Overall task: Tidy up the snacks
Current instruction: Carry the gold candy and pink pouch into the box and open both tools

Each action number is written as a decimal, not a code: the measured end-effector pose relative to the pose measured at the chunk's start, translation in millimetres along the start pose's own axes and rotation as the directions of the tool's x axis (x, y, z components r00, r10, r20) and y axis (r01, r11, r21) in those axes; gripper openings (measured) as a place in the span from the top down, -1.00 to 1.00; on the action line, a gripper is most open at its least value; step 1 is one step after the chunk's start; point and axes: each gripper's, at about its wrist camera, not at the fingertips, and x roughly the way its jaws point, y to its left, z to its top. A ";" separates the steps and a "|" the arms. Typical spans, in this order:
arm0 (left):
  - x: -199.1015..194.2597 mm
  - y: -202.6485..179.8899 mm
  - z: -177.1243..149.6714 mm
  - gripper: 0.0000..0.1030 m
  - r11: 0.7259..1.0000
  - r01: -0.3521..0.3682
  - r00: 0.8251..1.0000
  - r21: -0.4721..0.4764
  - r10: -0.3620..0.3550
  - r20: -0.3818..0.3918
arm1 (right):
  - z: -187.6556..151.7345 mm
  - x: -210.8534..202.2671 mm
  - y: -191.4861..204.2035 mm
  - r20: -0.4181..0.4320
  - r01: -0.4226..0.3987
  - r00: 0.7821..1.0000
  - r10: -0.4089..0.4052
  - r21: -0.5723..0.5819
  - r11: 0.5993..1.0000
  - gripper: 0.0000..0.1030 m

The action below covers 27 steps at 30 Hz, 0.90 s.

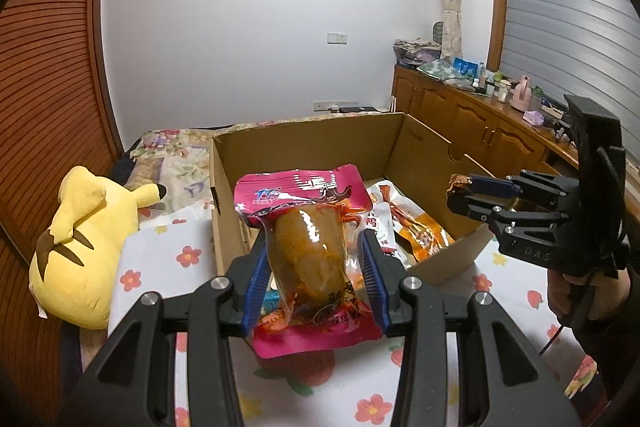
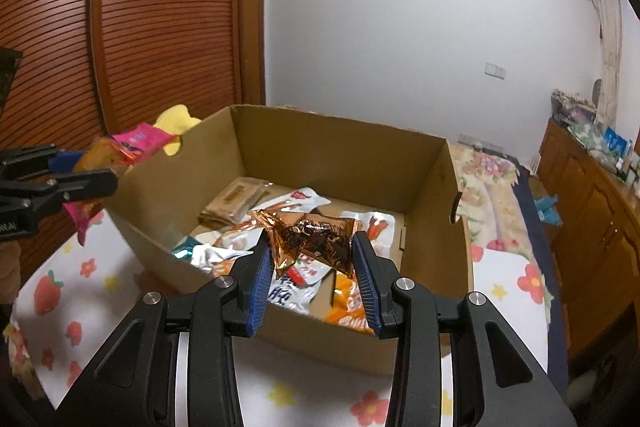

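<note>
Left wrist view: the left gripper (image 1: 316, 259) clamps a pink snack pouch (image 1: 310, 255) partway open, just before the cardboard box (image 1: 308, 139).

Right wrist view: the right gripper (image 2: 314, 259) pinches a crumpled copper wrapper (image 2: 316, 239) above the box's packets (image 2: 292, 287).

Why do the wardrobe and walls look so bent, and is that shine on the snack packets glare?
Left wrist view: the fisheye lens bows the brown slatted wardrobe, and light glints off the pink-edged clear packet. Right wrist view: the same bending, dark corners, and glare on the crinkled copper foil packet.
</note>
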 end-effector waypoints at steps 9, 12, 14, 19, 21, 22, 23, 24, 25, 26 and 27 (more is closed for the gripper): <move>27.0 -4.5 12.8 0.19 1.000 0.004 1.000 0.011 -0.003 -0.018 | -3.0 19.0 -12.6 -0.022 -0.002 1.000 0.002 0.026 1.000 0.02; 38.2 -7.2 17.8 0.19 1.000 0.004 1.000 0.019 -0.004 -0.027 | -5.0 16.8 -14.9 -0.018 -0.012 1.000 0.013 0.034 0.999 0.00; 46.6 -9.9 21.6 0.19 1.000 0.002 0.999 0.021 -0.001 -0.033 | -5.5 14.4 -15.4 -0.010 -0.019 1.000 0.020 0.039 0.999 -0.03; 61.3 -15.5 22.8 0.19 1.000 -0.005 0.999 0.030 0.006 -0.053 | -6.6 9.2 -14.1 0.002 -0.035 0.999 0.035 0.036 0.999 -0.07; 65.5 -17.1 23.3 0.18 0.999 -0.007 0.998 0.035 0.009 -0.057 | -6.7 8.2 -13.7 0.004 -0.036 0.999 0.036 0.031 0.999 -0.10; 66.3 -16.3 22.7 0.18 0.999 -0.009 0.998 0.035 0.011 -0.057 | -6.6 8.0 -13.9 0.005 -0.037 0.999 0.037 0.030 0.999 -0.11; 67.8 -16.8 23.0 0.18 0.999 -0.012 0.998 0.034 0.013 -0.057 | -6.6 7.6 -14.2 0.007 -0.039 0.999 0.038 0.030 0.999 -0.11; 69.2 -17.1 23.1 0.18 0.999 -0.014 0.998 0.033 0.016 -0.058 | -6.7 7.0 -14.5 0.009 -0.041 0.999 0.041 0.032 0.999 -0.12; 70.9 -17.5 23.2 0.18 0.999 -0.017 0.998 0.033 0.019 -0.061 | -6.9 6.5 -15.1 0.011 -0.044 0.999 0.043 0.036 0.998 -0.14; 72.9 -17.9 23.2 0.17 0.999 -0.021 0.998 0.033 0.023 -0.065 | -7.4 6.0 -15.9 0.013 -0.046 0.999 0.045 0.041 0.998 -0.14; 75.1 -18.2 23.0 0.17 0.999 -0.026 0.997 0.032 0.028 -0.069 | -7.9 5.6 -16.5 0.013 -0.047 0.999 0.047 0.045 0.998 -0.16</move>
